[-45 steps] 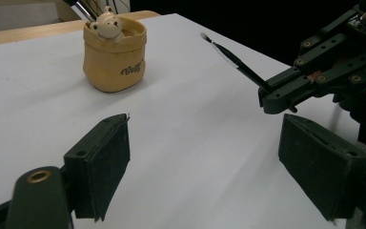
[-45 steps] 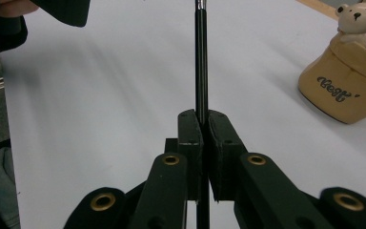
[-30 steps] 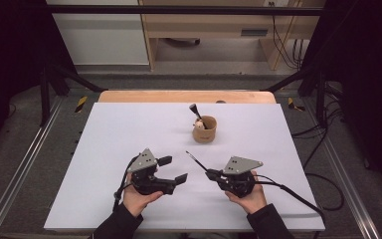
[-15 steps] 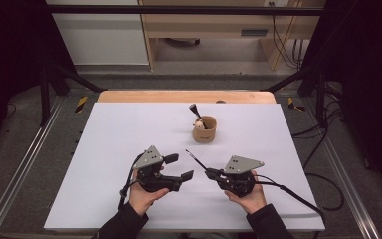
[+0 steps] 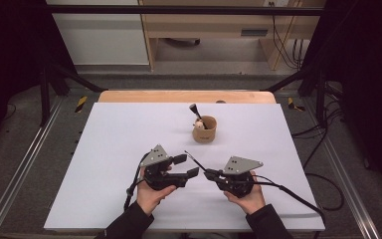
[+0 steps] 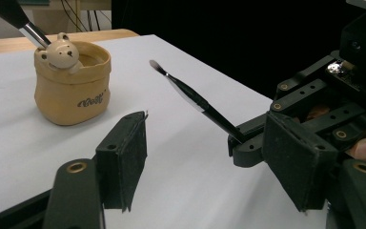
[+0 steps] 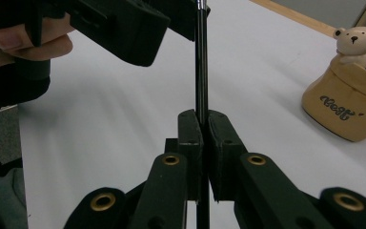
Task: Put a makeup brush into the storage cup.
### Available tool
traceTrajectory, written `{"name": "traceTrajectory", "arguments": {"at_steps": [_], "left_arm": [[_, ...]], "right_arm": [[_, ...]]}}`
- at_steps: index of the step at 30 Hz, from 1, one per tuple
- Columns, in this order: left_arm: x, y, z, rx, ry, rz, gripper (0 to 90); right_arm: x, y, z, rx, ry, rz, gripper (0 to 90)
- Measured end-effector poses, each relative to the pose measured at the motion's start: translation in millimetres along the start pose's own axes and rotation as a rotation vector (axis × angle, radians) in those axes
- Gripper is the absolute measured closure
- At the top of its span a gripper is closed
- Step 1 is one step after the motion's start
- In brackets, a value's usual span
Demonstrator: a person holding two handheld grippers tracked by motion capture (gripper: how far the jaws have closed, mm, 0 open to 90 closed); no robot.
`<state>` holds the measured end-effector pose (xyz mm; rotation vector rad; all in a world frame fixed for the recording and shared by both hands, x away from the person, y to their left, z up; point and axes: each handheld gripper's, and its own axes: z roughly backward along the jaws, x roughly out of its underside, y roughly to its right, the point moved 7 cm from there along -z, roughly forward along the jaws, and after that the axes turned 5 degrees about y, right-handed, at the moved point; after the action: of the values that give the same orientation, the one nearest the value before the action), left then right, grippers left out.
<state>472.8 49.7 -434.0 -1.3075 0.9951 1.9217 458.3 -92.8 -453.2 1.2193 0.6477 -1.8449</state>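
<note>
Your left gripper [image 5: 181,166] has just been closing its jaws and sits a bit nearer the other hand than a second ago, gap now middling, nothing between the pads. Your right gripper [image 7: 201,125] hasn't moved, clamped tight on the thin brush [image 6: 195,98], tip aimed up-left over the table [image 5: 119,134]. Looks like a handover setup. Bear cup [image 5: 205,129] stands farther back with another brush in it

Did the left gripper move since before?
Yes. The left gripper slid a bit right, toward the right gripper, while the cup stayed put; its jaws have just been closing, empty.
</note>
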Motion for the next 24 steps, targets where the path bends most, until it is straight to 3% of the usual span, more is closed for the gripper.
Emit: {"name": "traceTrajectory", "arguments": {"at_steps": [8,24], "left_arm": [[2.0,3.0,-5.1,0.005,0.003,0.0,41.4],[1.1,1.6,-2.5,0.019,0.027,0.051,59.5]], "right_arm": [[1.0,-3.7,-3.8,-0.017,0.003,0.003,85.2],[3.3,-7.7,-8.5,-0.032,0.006,0.011,85.2]]}}
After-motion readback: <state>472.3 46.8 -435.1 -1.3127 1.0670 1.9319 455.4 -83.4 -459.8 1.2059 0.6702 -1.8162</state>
